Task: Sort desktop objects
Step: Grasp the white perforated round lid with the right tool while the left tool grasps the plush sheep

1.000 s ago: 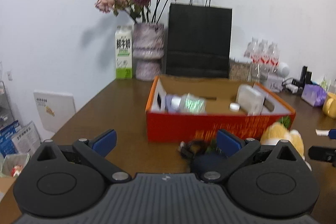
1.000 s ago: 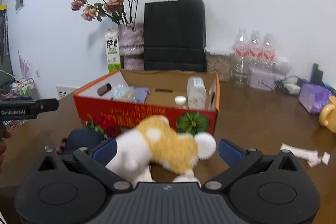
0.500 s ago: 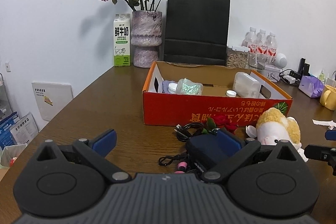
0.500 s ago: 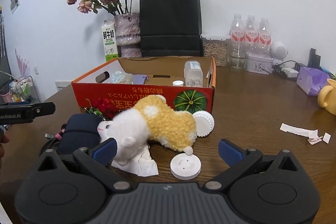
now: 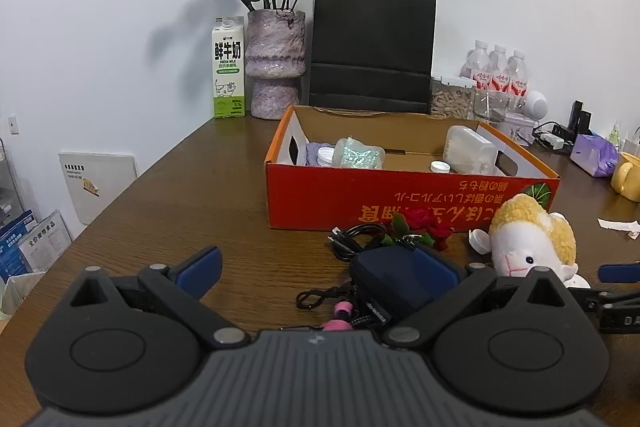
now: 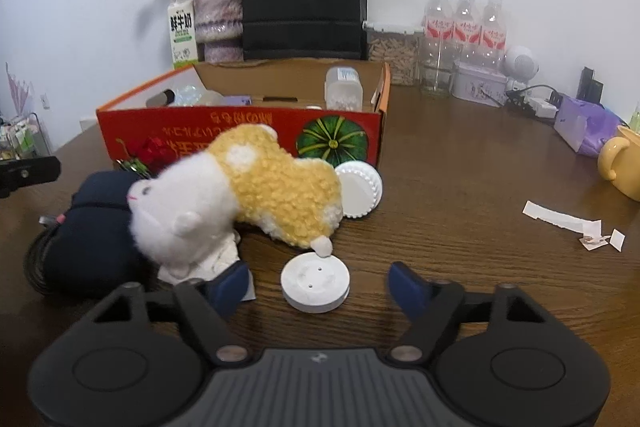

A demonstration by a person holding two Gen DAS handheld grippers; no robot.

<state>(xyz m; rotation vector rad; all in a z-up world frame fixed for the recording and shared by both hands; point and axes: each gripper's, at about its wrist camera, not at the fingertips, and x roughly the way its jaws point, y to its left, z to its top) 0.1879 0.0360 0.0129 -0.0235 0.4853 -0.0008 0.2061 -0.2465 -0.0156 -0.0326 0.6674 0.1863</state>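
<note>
An open red cardboard box [image 5: 408, 195] [image 6: 240, 125] holds a clear container, a shiny packet and small jars. In front of it lie a yellow-and-white plush toy [image 6: 248, 187] [image 5: 532, 239], a dark blue pouch [image 5: 400, 279] [image 6: 92, 223] with black cables, a red artificial rose [image 5: 420, 223], and two white round discs [image 6: 315, 282] [image 6: 360, 189]. My left gripper [image 5: 320, 267] is open, its right finger beside the pouch. My right gripper [image 6: 320, 281] is open, low over the table, with the flat white disc between its fingers.
At the back stand a milk carton [image 5: 228, 67], a vase of dried roses [image 5: 274, 63], a black paper bag [image 5: 372, 43] and water bottles [image 6: 464, 31]. A yellow mug [image 6: 620, 163], purple packet [image 6: 584, 125] and paper scraps [image 6: 576, 223] lie at right.
My right gripper has dropped and moved forward so the flat white disc sits between its fingers, which have narrowed somewhat. My left gripper has pulled back and steadied near the pouch.
</note>
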